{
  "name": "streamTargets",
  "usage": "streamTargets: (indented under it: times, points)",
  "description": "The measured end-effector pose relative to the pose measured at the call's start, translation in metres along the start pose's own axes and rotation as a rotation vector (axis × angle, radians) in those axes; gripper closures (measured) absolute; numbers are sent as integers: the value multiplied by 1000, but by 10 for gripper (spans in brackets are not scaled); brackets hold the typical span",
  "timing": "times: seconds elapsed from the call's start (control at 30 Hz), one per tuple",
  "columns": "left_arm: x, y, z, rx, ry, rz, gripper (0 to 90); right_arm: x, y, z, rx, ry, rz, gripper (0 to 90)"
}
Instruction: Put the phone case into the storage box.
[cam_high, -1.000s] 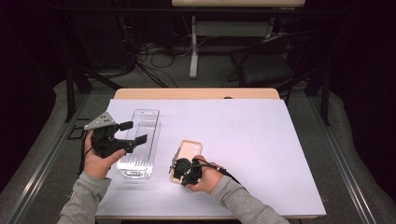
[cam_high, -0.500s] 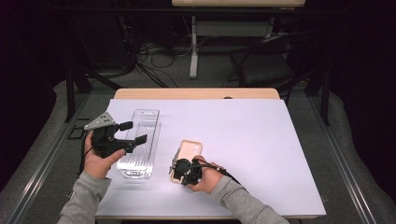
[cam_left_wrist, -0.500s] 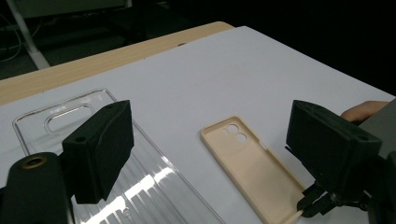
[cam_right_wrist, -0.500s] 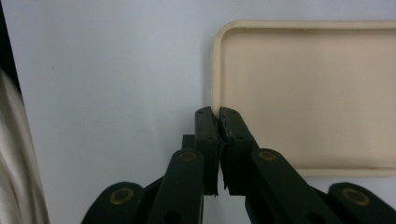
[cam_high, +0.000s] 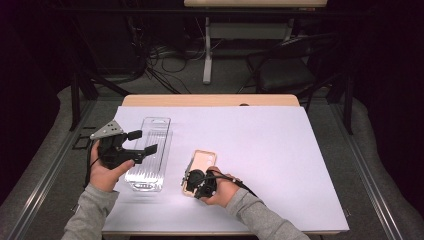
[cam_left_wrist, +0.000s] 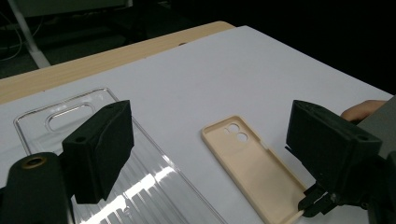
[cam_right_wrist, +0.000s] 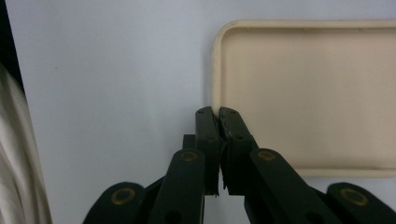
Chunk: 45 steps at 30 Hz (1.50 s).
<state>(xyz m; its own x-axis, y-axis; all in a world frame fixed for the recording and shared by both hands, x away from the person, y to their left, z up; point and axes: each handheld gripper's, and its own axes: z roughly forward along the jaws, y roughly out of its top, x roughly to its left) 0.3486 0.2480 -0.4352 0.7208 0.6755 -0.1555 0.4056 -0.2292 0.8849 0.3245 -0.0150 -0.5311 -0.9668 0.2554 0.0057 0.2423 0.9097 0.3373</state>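
Jaws of the right gripper (cam_high: 192, 181) have just been closing and now pinch the near left rim of the beige phone case (cam_high: 200, 167), which lies flat on the white surface (cam_high: 280, 165) near its middle; the right hand (cam_high: 222, 189) rests low at the case's near end, gripper pointing left and far. Left gripper (cam_high: 142, 142) is held above the clear phone case (cam_high: 150, 155) at left, jaws wide and seemingly empty, pointing right.
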Motion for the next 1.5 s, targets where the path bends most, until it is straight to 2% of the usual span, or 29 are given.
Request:
streamTargets:
  times: [0.3, 0.57, 0.93, 1.27, 1.5]
  points:
    - [0, 0, 0, -1, 2, -1, 153, 1, 0, -1, -10, -2, 5, 882]
    - [1, 0, 0, -1, 2, -4, 153, 2, -1, -12, -61, -26, 6, 883]
    - [1, -1, 0, -2, 2, -10, 153, 4, -6, -20, -127, -38, 31, 882]
    - [2, -1, 1, 5, 1, -8, 153, 6, -14, -31, -218, -79, 31, 882]
    - [2, -3, 2, 6, 3, -10, 153, 7, -22, -37, -311, -128, -4, 881]
